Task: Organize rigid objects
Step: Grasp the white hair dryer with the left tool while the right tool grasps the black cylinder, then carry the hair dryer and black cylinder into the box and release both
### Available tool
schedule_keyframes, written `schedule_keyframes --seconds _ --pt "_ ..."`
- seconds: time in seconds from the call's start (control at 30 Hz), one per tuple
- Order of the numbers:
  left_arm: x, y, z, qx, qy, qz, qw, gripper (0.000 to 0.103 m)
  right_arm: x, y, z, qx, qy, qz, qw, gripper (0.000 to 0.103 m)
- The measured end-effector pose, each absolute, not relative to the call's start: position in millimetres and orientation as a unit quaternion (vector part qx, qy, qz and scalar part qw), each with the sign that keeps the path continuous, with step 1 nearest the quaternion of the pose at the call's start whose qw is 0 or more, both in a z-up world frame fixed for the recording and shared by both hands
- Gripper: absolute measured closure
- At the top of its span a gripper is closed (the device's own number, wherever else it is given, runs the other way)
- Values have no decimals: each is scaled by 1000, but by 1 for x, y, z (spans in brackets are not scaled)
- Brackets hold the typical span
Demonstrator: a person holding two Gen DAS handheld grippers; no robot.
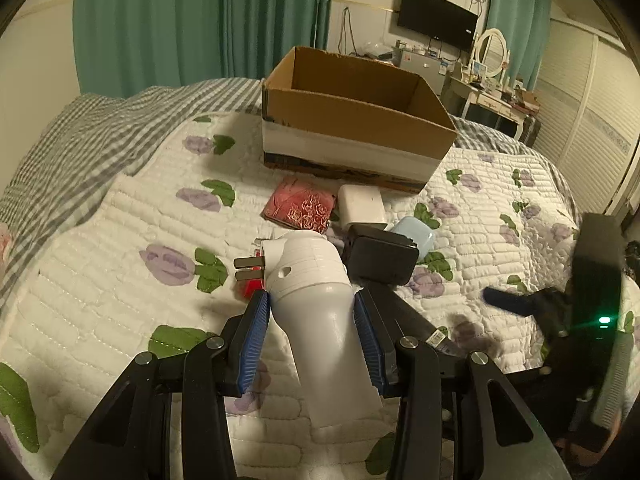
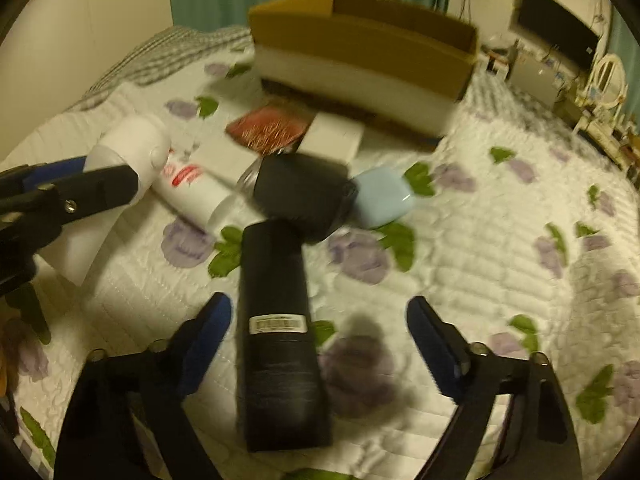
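Two grippers over a bed with a white floral quilt (image 1: 120,208). Left gripper (image 1: 312,312) has its blue pads clamped on both sides of a white plug-in device (image 1: 316,300), held off the quilt, its two metal prongs pointing left. In the right wrist view the same white device shows at left, black finger across it.

Right gripper (image 2: 320,320) jaws spread wide, nothing between the pads gripped; a black box (image 2: 280,320) with a barcode label lies lengthwise on the quilt between the fingers, nearer the left one; contact cannot be told, frame blurred.

Mid-quilt cluster: black adapter (image 1: 380,256) just beyond the black box's far end, light blue case (image 1: 414,236) touching its right side, white flat box (image 1: 362,204) behind it, red patterned box (image 1: 300,206) just left of the white flat box. White tube with red print (image 2: 192,188) lies on the quilt beside the held device.

Open cardboard box (image 1: 352,136) sits toward the far edge of the quilt, just behind the red and white boxes; what its inside holds is not visible. Grey checked blanket (image 1: 80,132) along the far left edge of the bed.
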State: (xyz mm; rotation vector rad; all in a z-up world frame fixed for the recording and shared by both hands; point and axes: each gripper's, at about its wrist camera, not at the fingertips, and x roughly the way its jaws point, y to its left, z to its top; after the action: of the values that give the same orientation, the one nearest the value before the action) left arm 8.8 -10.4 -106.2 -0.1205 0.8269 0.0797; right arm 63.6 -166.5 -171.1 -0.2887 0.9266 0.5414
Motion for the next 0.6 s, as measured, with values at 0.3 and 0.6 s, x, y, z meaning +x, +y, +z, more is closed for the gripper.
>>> schedule_keyframes --seconds 0.3,0.6 --pt "8 -12 -112 -58 405 37 912 59 67 -153 -195 -136 467 285 826 49" --pt "6 -18 -109 -41 395 41 917 59 43 -169 -163 -146 428 289 843 62"
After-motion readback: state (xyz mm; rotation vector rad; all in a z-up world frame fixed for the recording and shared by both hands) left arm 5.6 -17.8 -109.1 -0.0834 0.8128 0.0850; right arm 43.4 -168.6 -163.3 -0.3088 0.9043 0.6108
